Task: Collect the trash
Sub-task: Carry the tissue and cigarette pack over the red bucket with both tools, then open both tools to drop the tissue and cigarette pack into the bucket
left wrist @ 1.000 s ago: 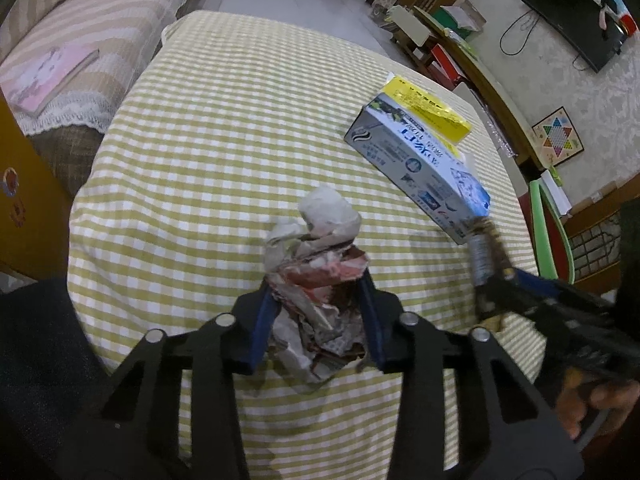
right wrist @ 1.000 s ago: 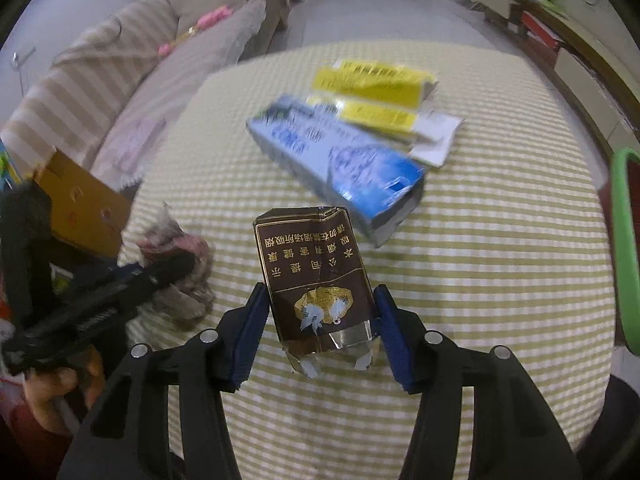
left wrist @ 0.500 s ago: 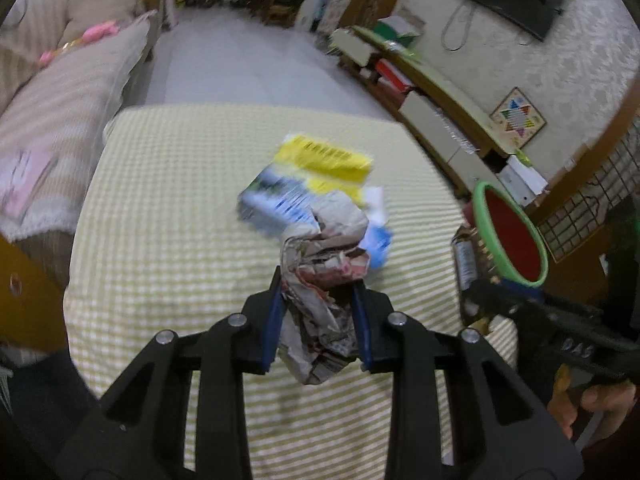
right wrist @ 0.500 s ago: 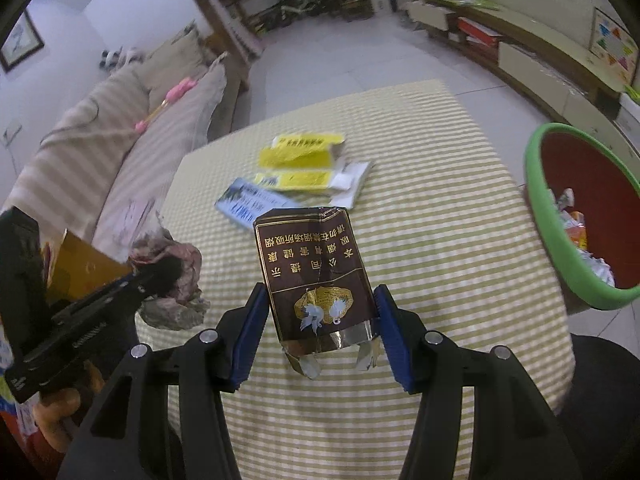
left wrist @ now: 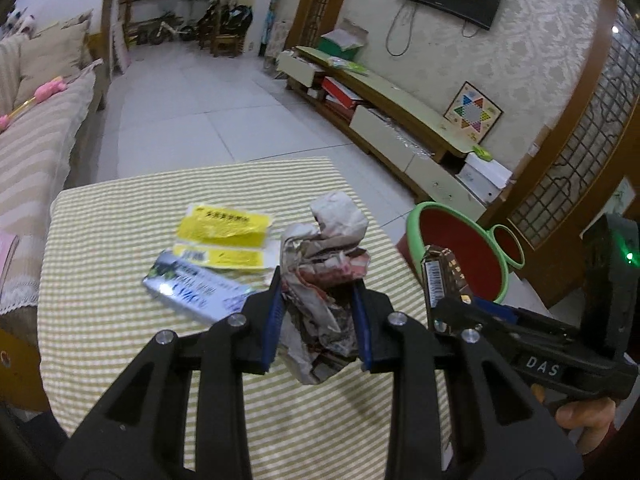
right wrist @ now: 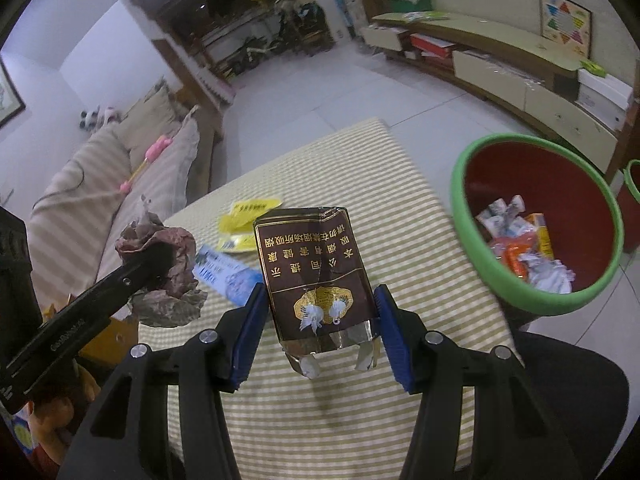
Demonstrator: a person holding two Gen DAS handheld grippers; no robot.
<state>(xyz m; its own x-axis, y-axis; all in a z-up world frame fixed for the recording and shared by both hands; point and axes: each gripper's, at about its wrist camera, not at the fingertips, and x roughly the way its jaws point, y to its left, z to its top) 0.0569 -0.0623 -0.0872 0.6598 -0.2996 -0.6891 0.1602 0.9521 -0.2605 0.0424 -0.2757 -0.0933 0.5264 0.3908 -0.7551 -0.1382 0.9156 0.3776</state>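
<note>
Left tool (left wrist: 318,320) clenched on light, springy crumpled paper wad (left wrist: 324,268); right tool (right wrist: 318,326) pinching flimsy, crushable cigarette pack (right wrist: 316,272) mid-body, bin (right wrist: 536,304) at 2 o'clock.

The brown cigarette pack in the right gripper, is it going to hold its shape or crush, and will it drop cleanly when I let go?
The cigarette pack looks creased and torn open at the bottom, so it is probably empty, light and easily crushed. The right gripper pinches its flat sides, so it may buckle under more squeeze. Being light, it could flutter rather than fall straight into the bin.

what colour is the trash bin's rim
Green, around a red bin; clearest in the right wrist view.
</note>
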